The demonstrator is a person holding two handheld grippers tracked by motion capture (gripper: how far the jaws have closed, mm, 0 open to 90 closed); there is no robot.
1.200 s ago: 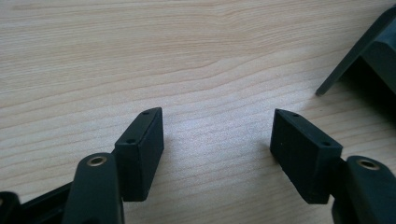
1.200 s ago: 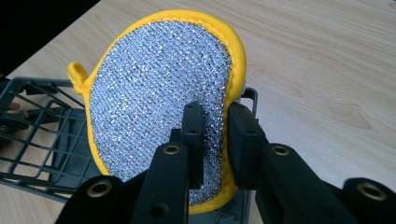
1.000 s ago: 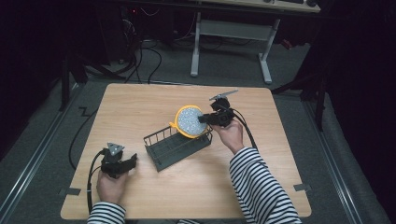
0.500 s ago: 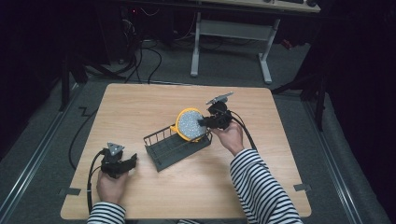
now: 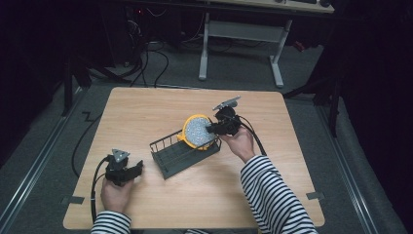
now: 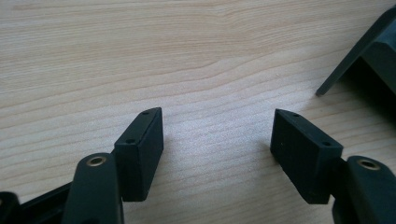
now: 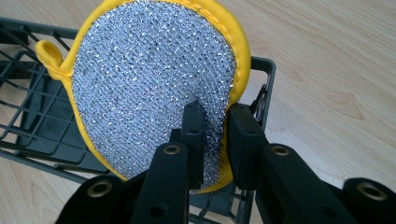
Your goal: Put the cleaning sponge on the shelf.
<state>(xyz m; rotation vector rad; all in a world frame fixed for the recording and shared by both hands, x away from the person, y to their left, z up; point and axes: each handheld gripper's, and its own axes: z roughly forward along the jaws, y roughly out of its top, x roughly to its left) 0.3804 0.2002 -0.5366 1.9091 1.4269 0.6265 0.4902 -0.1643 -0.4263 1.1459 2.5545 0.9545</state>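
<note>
Silver-faced, yellow-edged scrubber (image 7: 154,88), seemingly round

A light wooden table (image 5: 160,204) with rounded corners fills the middle of the high view, lit brightly while the room around it is dark. Grey carpet floor (image 5: 311,73) surrounds it. At the upper middle stands a desk with a white metal frame (image 5: 241,36). Black cables (image 5: 156,58) lie on the floor at upper left, and a metal rail (image 5: 29,180) runs along the lower left.
</note>
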